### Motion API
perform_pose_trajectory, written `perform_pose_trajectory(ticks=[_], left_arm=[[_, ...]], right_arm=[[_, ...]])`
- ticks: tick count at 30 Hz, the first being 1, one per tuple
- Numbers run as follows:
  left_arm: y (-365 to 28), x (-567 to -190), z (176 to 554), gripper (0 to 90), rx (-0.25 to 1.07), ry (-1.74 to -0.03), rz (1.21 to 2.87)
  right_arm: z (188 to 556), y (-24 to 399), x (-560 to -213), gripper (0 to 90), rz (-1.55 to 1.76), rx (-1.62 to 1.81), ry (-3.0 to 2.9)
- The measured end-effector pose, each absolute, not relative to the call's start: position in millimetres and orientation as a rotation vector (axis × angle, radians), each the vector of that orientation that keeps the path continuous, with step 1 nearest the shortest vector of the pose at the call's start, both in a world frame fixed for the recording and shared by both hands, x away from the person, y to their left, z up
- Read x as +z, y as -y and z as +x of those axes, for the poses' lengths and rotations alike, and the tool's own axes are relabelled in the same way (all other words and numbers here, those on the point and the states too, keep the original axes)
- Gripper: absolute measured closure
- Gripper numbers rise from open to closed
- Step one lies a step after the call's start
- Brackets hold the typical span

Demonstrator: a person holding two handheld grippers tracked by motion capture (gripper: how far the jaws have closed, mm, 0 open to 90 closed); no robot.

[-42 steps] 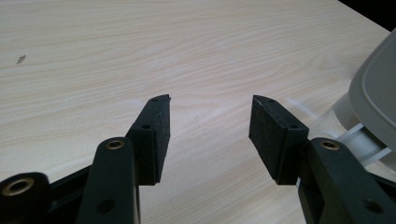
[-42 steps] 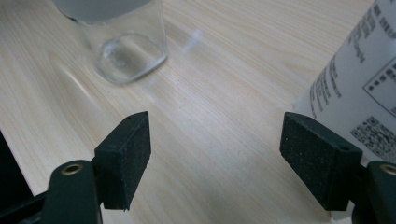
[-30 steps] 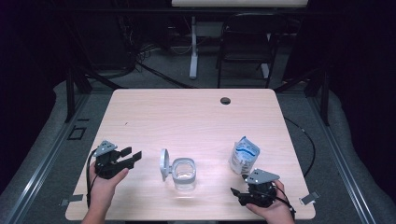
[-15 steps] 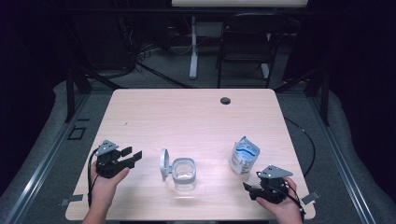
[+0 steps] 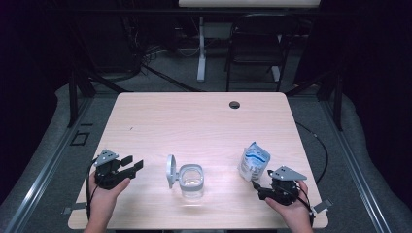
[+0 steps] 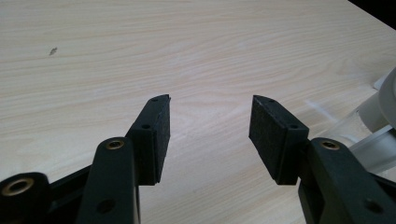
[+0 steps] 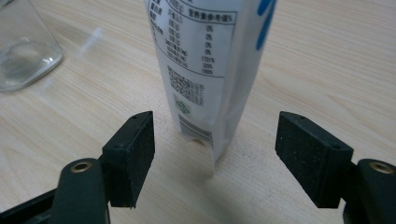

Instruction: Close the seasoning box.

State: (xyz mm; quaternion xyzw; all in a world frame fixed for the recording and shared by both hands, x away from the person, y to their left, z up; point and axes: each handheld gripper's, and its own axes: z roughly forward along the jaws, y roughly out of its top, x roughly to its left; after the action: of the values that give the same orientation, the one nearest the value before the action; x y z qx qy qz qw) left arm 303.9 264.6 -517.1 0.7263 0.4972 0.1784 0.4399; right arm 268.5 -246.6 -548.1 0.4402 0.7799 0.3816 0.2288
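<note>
Near the tabletop's point(image 5: 204, 121) front right corner the white-and-blue pouch point(image 5: 253, 162) stands upright, just ahead of the right hand-held gripper point(image 7: 215, 156), whose jaws have just been opening and stand spread, clear of it, while the left hand-held gripper point(image 6: 210, 135) also gapes empty.

My right gripper point(image 5: 256, 187) has just been opening its jaws, and the pouch point(image 5: 253, 161) stands upright just beyond the pads, not between them, blocking any straight push forward. To its left the clear jar point(image 5: 192, 180) with its lid point(image 5: 170, 171) swung up stands between my two grippers. My left gripper point(image 5: 132, 163) stands open over bare wood; the jar sits off to its right, near, I think. The far half of the table point(image 5: 194, 116) is open, save a small dark grommet point(image 5: 234, 104).
</note>
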Motion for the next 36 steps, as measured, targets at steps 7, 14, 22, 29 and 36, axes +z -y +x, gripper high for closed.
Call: perform_pose_trajectory(ticks=[7, 14, 22, 29, 36], left_arm=[[-273.8, -518.1, 298.0, 48.8, 0.451, -1.262, 1.8], [-284.9, -519.5, 293.0, 49.0, 0.461, -1.29, 1.783], [-290.4, -519.2, 288.7, 49.1, 0.472, -1.301, 1.774], [-292.1, -519.5, 287.7, 49.3, 0.478, -1.304, 1.766], [-292.1, -519.7, 287.8, 49.5, 0.479, -1.303, 1.766]], right_arm=[[277.4, 235.7, -551.4, 27.6, 1.193, 1.05, -2.166], [284.4, 230.6, -553.9, 26.6, 1.191, 1.053, -2.16], [291.3, 225.7, -560.2, 26.4, 1.19, 1.108, -2.128], [294.1, 224.0, -563.2, 26.2, 1.173, 1.114, -2.099], [295.0, 221.4, -566.3, 26.0, 1.17, 1.14, -2.075]])
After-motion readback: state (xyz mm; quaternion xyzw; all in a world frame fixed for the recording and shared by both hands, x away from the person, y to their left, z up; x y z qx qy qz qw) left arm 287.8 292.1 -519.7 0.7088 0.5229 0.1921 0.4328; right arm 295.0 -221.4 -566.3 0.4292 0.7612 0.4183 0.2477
